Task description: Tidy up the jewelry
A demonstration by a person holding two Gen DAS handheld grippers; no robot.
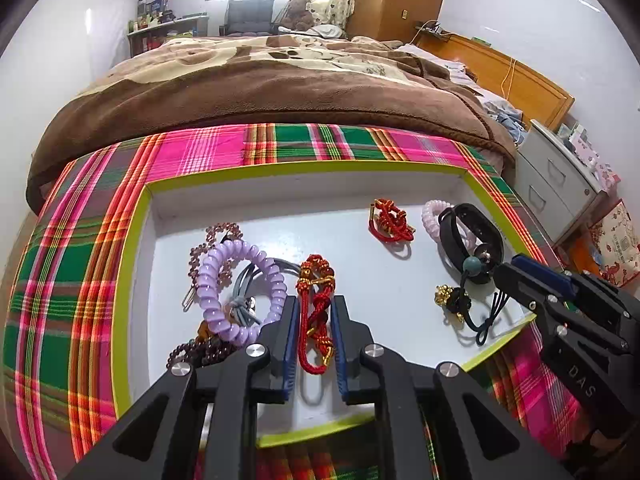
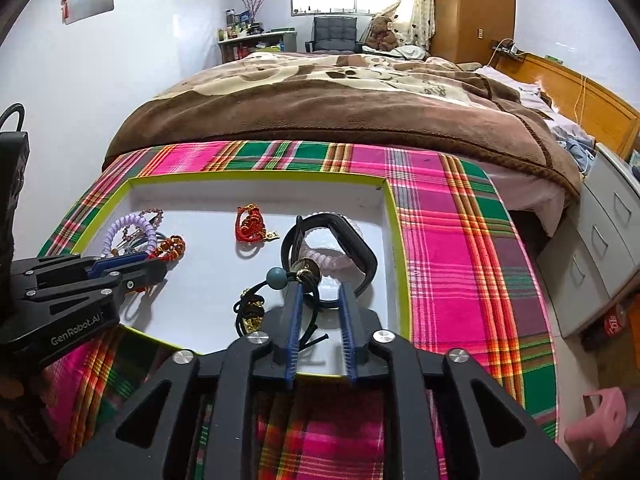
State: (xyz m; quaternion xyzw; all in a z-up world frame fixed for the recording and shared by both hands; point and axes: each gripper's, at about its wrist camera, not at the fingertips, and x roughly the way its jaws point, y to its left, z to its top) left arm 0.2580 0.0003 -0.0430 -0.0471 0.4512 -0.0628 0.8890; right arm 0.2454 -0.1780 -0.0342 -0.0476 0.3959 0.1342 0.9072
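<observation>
A white tray with a lime rim (image 1: 132, 264) holds the jewelry. My left gripper (image 1: 316, 304) is closed on a red and gold cord bracelet (image 1: 316, 312) at the tray's front. A lilac spiral hair tie (image 1: 244, 292), a grey hair tie and brown beads lie left of it. My right gripper (image 2: 320, 292) is partly open around a dark hair tie with a teal bead (image 2: 276, 278) and gold charm (image 2: 252, 312). A black wristband (image 2: 344, 240), a pink spiral tie (image 2: 332, 258) and a second red cord bracelet (image 2: 250, 224) lie beyond.
The tray (image 2: 396, 240) sits on a pink, green and red plaid cloth (image 2: 460, 248). A bed with a brown blanket (image 1: 280, 84) lies behind. Grey drawers (image 2: 600, 252) stand to the right.
</observation>
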